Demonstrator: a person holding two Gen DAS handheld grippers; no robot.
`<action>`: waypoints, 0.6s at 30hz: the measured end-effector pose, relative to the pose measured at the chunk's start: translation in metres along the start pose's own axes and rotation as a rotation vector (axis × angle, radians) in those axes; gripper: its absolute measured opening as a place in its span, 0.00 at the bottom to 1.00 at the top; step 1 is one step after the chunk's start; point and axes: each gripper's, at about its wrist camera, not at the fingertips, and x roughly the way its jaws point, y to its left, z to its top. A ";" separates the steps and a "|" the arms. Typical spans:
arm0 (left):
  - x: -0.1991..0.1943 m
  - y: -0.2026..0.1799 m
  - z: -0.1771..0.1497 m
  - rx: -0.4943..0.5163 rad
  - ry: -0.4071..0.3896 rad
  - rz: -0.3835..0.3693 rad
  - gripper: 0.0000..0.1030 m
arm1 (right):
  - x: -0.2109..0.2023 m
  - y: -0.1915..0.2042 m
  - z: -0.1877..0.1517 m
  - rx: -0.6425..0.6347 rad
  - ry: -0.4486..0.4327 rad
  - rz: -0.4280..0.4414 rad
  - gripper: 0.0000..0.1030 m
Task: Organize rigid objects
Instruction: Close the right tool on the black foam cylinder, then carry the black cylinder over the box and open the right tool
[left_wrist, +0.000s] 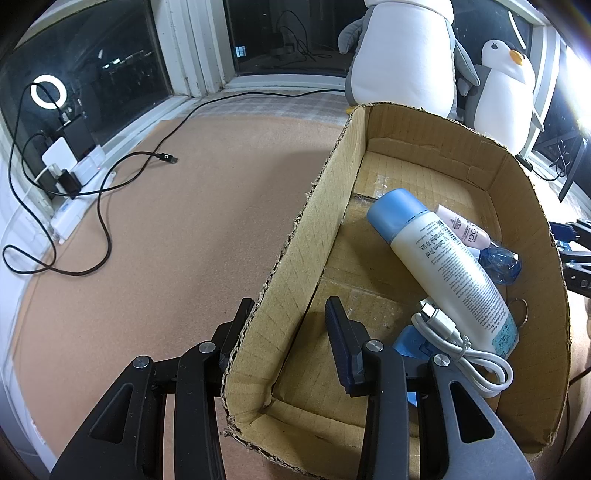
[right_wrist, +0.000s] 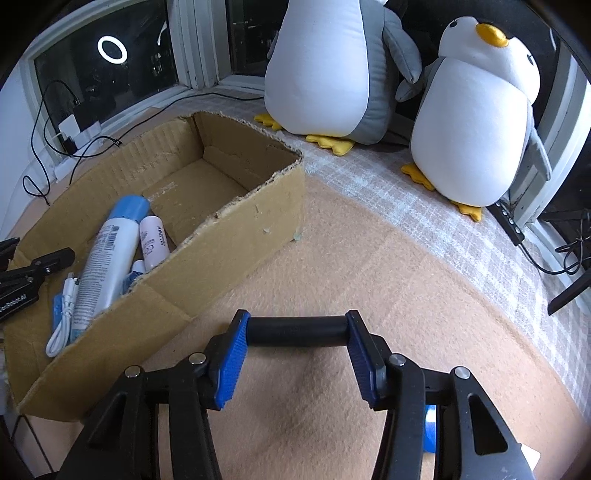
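One black cylinder (right_wrist: 297, 329) sits crosswise between the right tool's (right_wrist: 295, 354) blue pads, clamped at both ends just above the table (right_wrist: 369, 277). Next, I judge, comes lifting it over the cardboard box (right_wrist: 229, 236) wall. Left tool (left_wrist: 291, 332) pinches the box's near wall, steadying it.

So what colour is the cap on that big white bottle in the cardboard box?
Light blue cap, clearest in the left wrist view.
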 end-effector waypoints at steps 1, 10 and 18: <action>0.000 0.000 0.000 0.000 0.000 0.000 0.36 | -0.004 0.000 0.000 0.001 -0.005 0.001 0.46; -0.001 0.001 0.000 -0.002 0.000 -0.001 0.36 | -0.043 0.013 0.017 -0.006 -0.093 0.019 0.46; 0.000 0.001 0.000 -0.002 0.000 -0.001 0.36 | -0.057 0.054 0.040 -0.065 -0.152 0.077 0.46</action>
